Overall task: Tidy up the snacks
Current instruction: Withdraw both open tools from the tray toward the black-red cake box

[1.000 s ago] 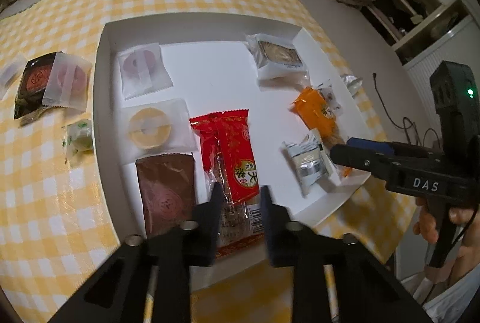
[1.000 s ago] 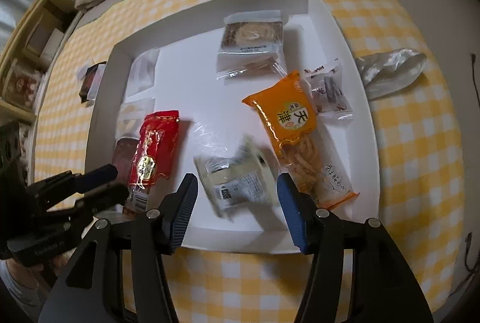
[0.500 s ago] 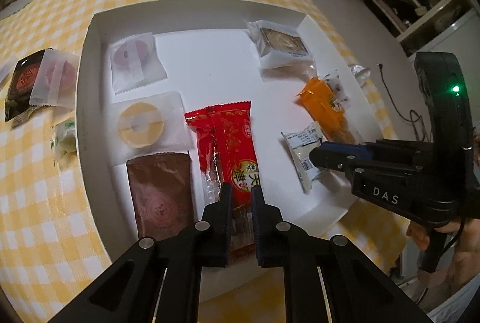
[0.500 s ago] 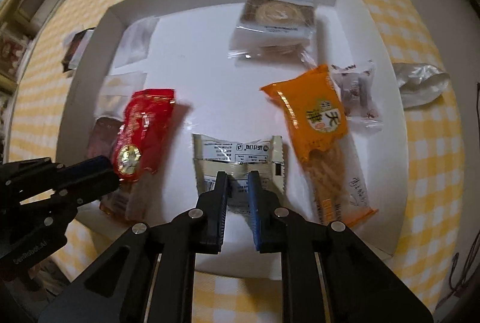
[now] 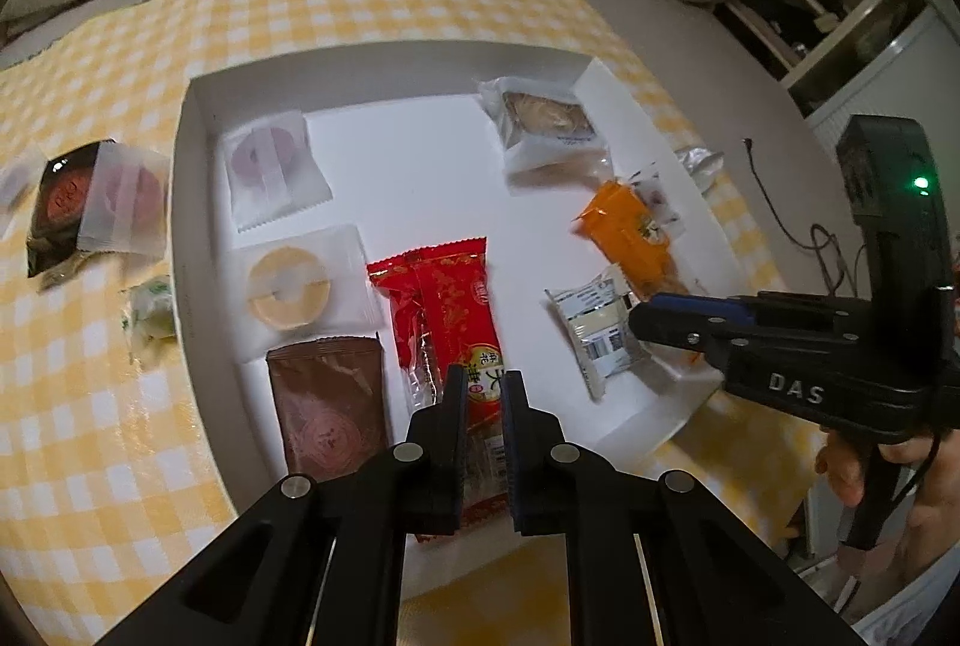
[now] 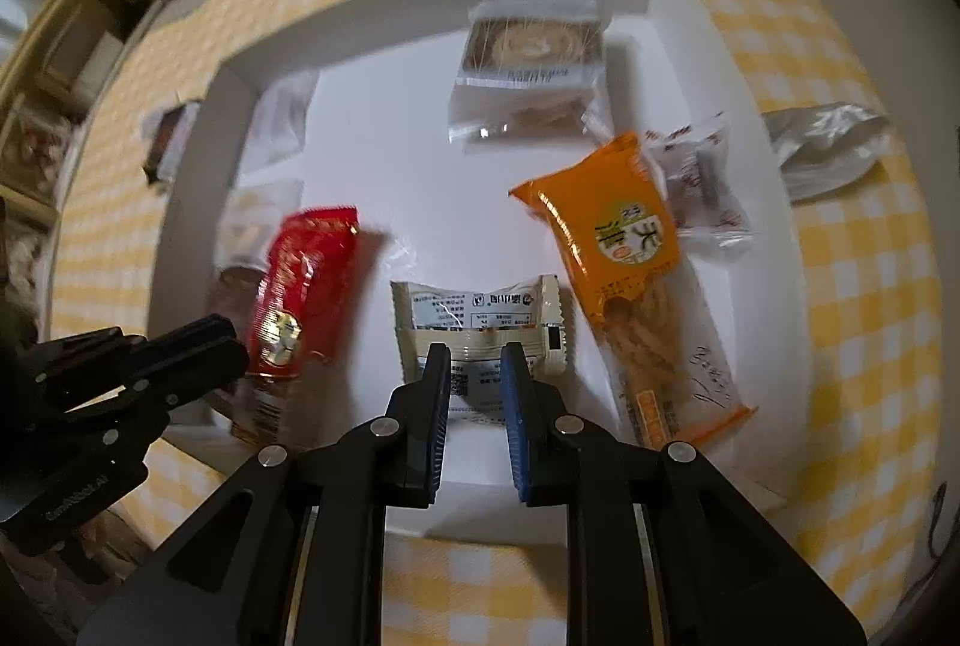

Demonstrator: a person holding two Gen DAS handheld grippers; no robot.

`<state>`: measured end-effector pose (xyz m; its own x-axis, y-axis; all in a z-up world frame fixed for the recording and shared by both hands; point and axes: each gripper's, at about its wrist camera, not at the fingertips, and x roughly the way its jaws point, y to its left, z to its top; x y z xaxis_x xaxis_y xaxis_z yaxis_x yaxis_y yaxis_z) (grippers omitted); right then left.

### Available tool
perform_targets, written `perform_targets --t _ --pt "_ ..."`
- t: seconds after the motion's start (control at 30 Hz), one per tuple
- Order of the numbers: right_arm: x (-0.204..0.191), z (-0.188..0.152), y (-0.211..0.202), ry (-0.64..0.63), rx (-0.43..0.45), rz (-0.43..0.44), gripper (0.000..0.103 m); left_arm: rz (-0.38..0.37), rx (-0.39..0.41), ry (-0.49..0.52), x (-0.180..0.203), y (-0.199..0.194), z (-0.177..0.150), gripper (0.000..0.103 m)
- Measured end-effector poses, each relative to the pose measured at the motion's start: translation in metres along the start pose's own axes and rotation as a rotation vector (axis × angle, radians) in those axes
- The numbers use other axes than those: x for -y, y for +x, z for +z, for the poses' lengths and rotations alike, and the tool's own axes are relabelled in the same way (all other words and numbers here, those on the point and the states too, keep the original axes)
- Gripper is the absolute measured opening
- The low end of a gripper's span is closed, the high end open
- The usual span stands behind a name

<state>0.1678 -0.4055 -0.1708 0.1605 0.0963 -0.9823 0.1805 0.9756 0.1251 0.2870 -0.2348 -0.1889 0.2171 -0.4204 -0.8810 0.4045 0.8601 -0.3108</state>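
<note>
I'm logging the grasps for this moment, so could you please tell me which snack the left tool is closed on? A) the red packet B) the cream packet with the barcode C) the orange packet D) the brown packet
A: the left tool pinches the near end of the red packet.

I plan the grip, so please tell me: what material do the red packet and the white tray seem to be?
Red packet: probably glossy plastic film; it shines, wrinkles, and has a clear end. White tray: likely matte cardboard, with flat folded walls, though this is uncertain.
</note>
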Motion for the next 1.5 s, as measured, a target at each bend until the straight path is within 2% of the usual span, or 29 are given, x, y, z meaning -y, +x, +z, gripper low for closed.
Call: perform_targets --t 0.23,0.33,0.5,0.57,0.63,0.7,0.77,0.83,0.87,0.9,0.97,1.17,1.5 --pt "-0.008 -0.019 -0.038 -0.005 0.091 -0.002 0.019 0.016 0.030 0.038 0.004 -0.026 -0.011 0.013" --pt "-0.011 -0.029 -0.050 0.010 0.133 -0.014 0.034 0.034 0.053 0.052 0.004 -0.041 -0.019 0.015" --pt "-0.021 -0.046 -0.067 0.002 0.203 -0.053 0.051 0.055 0.095 0.055 0.000 -0.064 -0.033 0.052" --pt "-0.025 -0.050 -0.072 -0.002 0.224 -0.064 0.054 0.066 0.121 0.058 -0.002 -0.076 -0.039 0.061" --pt "-0.028 -0.055 -0.078 -0.005 0.249 -0.080 0.062 0.070 0.140 0.057 -0.005 -0.085 -0.043 0.072" --pt "-0.031 -0.058 -0.084 -0.008 0.280 -0.093 0.077 0.073 0.161 0.051 -0.011 -0.095 -0.048 0.093" --pt "-0.035 -0.060 -0.091 -0.014 0.312 -0.113 0.083 0.081 0.185 0.045 -0.016 -0.106 -0.051 0.102" --pt "-0.036 -0.061 -0.095 -0.021 0.330 -0.131 0.092 0.093 0.211 0.043 -0.021 -0.118 -0.054 0.103" --pt "-0.039 -0.061 -0.098 -0.030 0.342 -0.145 0.101 0.099 0.221 0.042 -0.023 -0.124 -0.055 0.103" --pt "-0.040 -0.061 -0.099 -0.037 0.349 -0.156 0.103 0.103 0.228 0.042 -0.026 -0.128 -0.055 0.103" --pt "-0.045 -0.062 -0.104 -0.055 0.367 -0.180 0.103 0.117 0.247 0.039 -0.030 -0.137 -0.057 0.103" --pt "-0.062 -0.058 -0.124 -0.063 0.454 -0.163 0.103 0.169 0.303 0.048 -0.046 -0.174 -0.058 0.103" --pt "-0.115 -0.034 -0.146 -0.139 0.546 -0.080 0.103 0.224 0.403 0.031 -0.081 -0.247 -0.058 0.103"
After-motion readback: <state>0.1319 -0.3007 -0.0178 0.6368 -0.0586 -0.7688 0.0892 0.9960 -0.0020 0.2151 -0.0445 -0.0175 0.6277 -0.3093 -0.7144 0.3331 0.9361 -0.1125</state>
